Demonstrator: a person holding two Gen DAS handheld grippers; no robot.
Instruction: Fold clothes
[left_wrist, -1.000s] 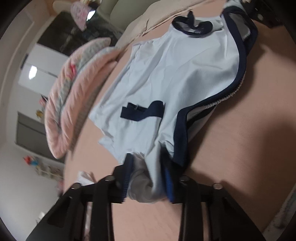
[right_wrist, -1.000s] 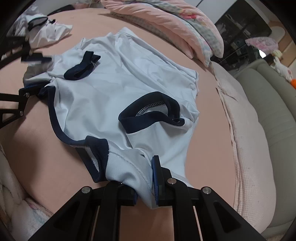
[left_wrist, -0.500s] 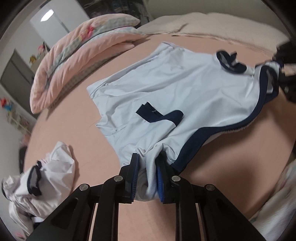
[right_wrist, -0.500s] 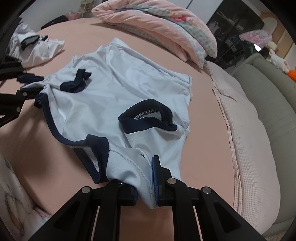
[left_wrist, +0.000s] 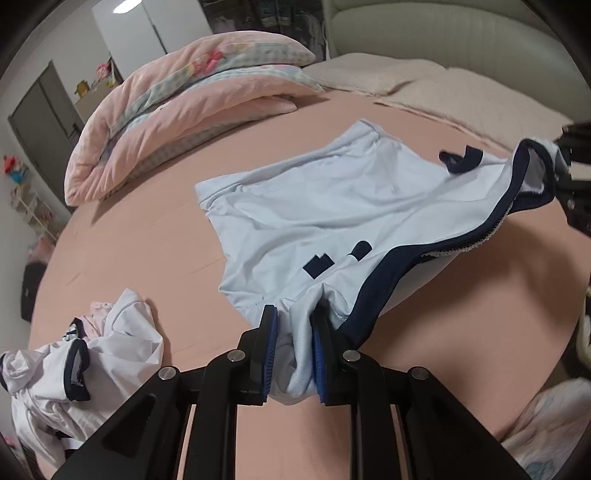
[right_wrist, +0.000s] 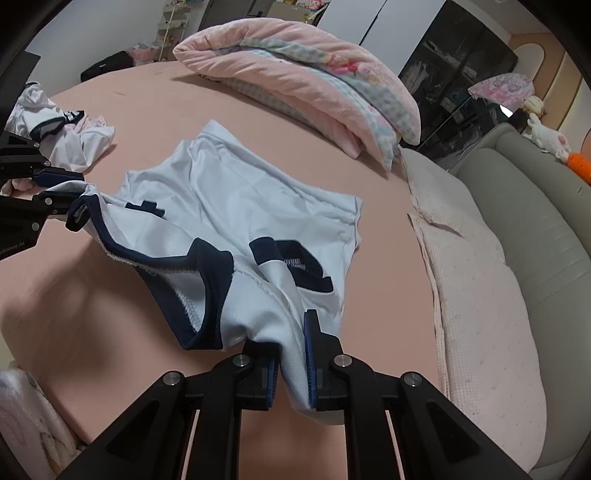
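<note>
Pink bedsheet (left_wrist: 155, 236) fills the scene, with a folded pink quilt (left_wrist: 177, 110) at the far side and a crumpled white garment (left_wrist: 92, 365) lying off by itself; centre stage is the pale blue shirt (left_wrist: 332, 206) with its navy trim, its far hem resting on the bed while the near edge hangs lifted; the left hand-held gripper (left_wrist: 293, 354) is pinching a bunch of fabric at one shoulder, and the right hand-held gripper (right_wrist: 291, 365) is clamped on the other shoulder; compared with a second ago the shirt has been drawn further toward the near edge of the bed and pulled tauter between the two grips, and the navy sleeve cuff (left_wrist: 338, 258) now shows only in part, tucked under a fold of cloth; my read is that the garment is being stretched and squared up so it can lie flat; whether a fold follows directly, these views don't settle.
</note>
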